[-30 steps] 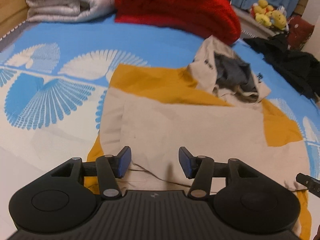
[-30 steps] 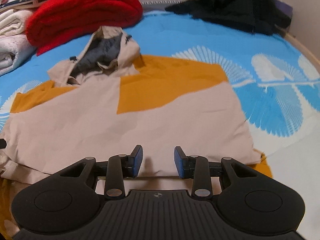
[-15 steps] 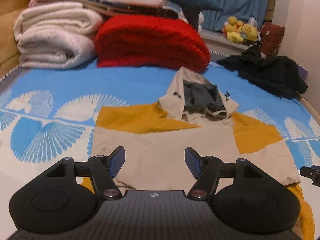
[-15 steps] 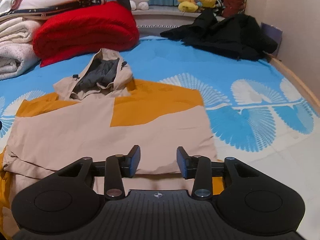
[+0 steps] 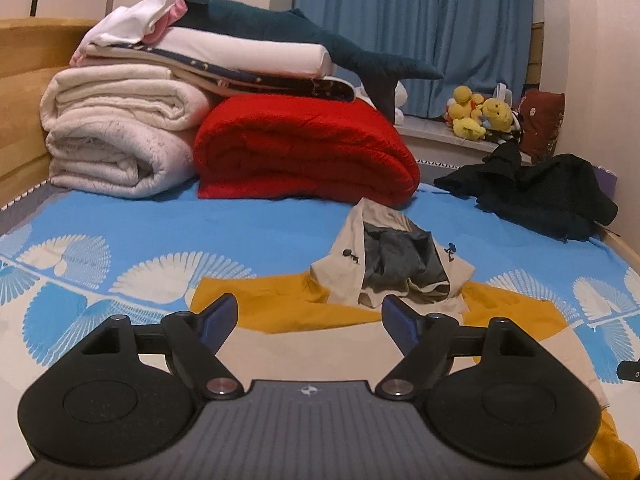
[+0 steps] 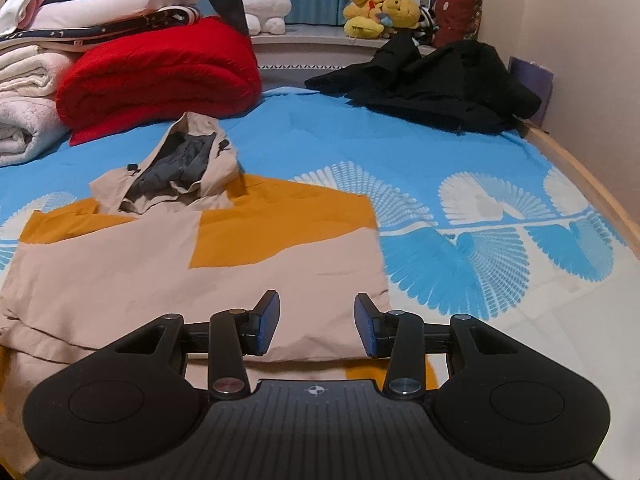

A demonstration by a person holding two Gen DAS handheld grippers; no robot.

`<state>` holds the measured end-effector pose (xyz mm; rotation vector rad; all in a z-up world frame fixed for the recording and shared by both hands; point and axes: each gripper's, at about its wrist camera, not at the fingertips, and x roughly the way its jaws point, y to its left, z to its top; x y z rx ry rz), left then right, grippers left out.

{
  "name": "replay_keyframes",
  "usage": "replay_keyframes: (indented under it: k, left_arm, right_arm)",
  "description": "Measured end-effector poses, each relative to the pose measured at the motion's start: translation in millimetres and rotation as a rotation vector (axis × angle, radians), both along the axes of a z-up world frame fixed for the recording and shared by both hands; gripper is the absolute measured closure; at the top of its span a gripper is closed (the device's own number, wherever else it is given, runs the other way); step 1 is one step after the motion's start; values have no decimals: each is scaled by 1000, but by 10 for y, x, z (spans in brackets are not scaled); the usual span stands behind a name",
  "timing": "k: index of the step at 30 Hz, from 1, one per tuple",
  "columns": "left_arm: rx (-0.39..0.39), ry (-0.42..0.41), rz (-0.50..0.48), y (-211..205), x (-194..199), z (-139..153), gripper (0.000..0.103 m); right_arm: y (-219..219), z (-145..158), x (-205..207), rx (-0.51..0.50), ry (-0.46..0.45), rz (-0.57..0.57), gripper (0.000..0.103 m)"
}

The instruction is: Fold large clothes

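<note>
A beige and mustard hooded jacket (image 6: 168, 264) lies flat on the blue patterned bedspread (image 6: 400, 152), sleeves folded in, its hood (image 6: 180, 164) with grey lining pointing toward the far side. In the left wrist view the jacket (image 5: 320, 344) spreads below and ahead of my left gripper (image 5: 308, 320), whose jaws are opening wide with nothing between them. My right gripper (image 6: 316, 320) hovers above the jacket's near right hem, open and holding nothing. A dark tip of the right gripper (image 5: 630, 370) shows at the right edge of the left wrist view.
A red folded blanket (image 5: 304, 148) and white quilts (image 5: 116, 136) with a plush shark (image 5: 288, 36) on top stand at the back left. A black garment (image 6: 436, 84) lies crumpled at the back right. Yellow plush toys (image 6: 380, 12) sit on the windowsill; a wooden bed edge (image 6: 592, 184) runs along the right.
Both grippers have lifted away from the jacket and tilted up, so the far end of the room has come into view. The left jaws have widened; the right widened slightly.
</note>
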<state>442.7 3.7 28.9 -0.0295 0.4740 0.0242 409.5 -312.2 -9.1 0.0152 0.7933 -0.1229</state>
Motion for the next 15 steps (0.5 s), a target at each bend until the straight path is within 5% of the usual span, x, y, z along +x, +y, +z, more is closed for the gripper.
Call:
replay_keyframes:
  k: [4, 11, 15]
  left_arm:
    - [35, 20, -28, -6, 69, -22, 20]
    - [79, 65, -62, -42, 466, 81, 53]
    - [56, 85, -90, -200, 1198, 249, 59]
  right_arm:
    - [-64, -26, 76, -16, -6, 0, 60]
    - [-163, 16, 279, -30, -24, 25, 61]
    - [-254, -32, 424, 2, -8, 5, 84]
